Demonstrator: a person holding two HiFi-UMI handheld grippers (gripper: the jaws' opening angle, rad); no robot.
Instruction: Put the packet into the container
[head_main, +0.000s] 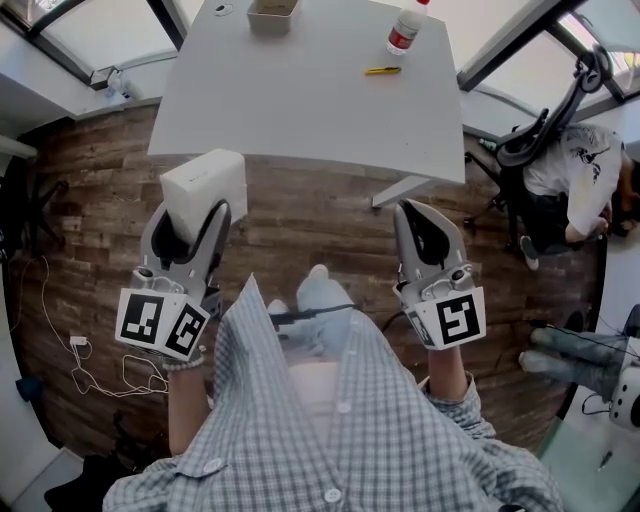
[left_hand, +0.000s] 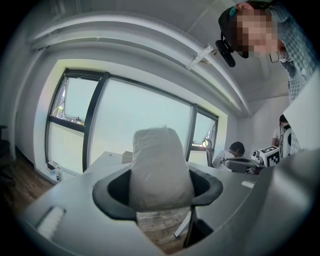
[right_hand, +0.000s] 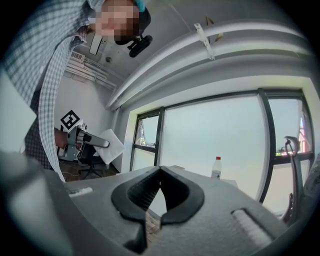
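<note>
Packet held short of the table.
Left gripper pinched it; right gripper jaws were pressed together. Best carried level to the container.

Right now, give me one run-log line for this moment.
left gripper: shut on packet | right gripper: shut, empty | container: far edge of table | step: packet not yet in

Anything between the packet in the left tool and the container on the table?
Nothing visible. The left tool holds the packet by the near edge of the table; the container sits at the far edge, with bare tabletop between. The bottle and pen lie off to the right.
</note>
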